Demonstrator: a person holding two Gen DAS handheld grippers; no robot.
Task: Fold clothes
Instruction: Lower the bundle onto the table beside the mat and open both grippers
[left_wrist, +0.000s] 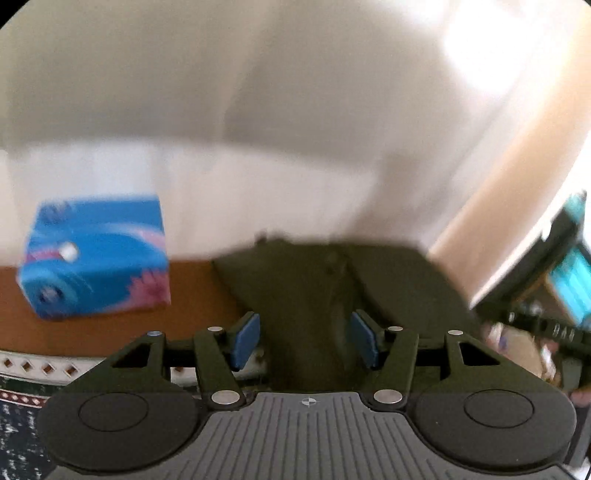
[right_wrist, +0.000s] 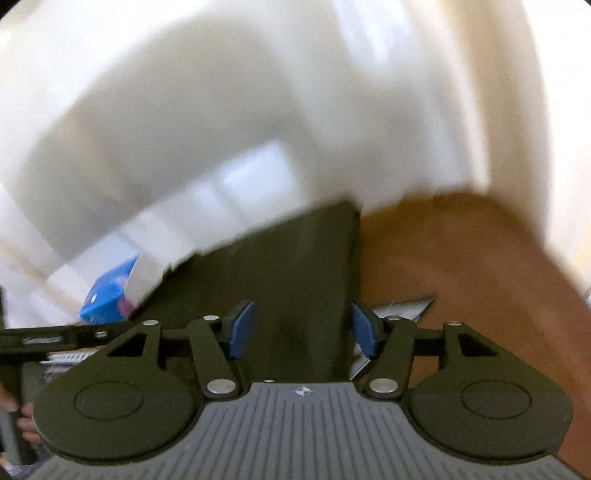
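Observation:
A dark olive garment (left_wrist: 317, 288) lies on the brown table (left_wrist: 110, 328); both views are motion-blurred. My left gripper (left_wrist: 304, 341) is open, its blue pads (left_wrist: 245, 341) spread on either side of the cloth's near part, just above it. In the right wrist view the same garment (right_wrist: 291, 280) runs forward between the pads (right_wrist: 364, 332) of my right gripper (right_wrist: 301, 332), which is also open, at the cloth's near right edge. Neither gripper pinches the cloth. The right gripper shows at the right edge of the left view (left_wrist: 554, 328).
A blue and pink tissue box (left_wrist: 94, 258) stands on the table to the left of the garment, also seen in the right wrist view (right_wrist: 107, 295). A white wall lies behind the table. A patterned rug (left_wrist: 26, 387) lies below the table's near edge.

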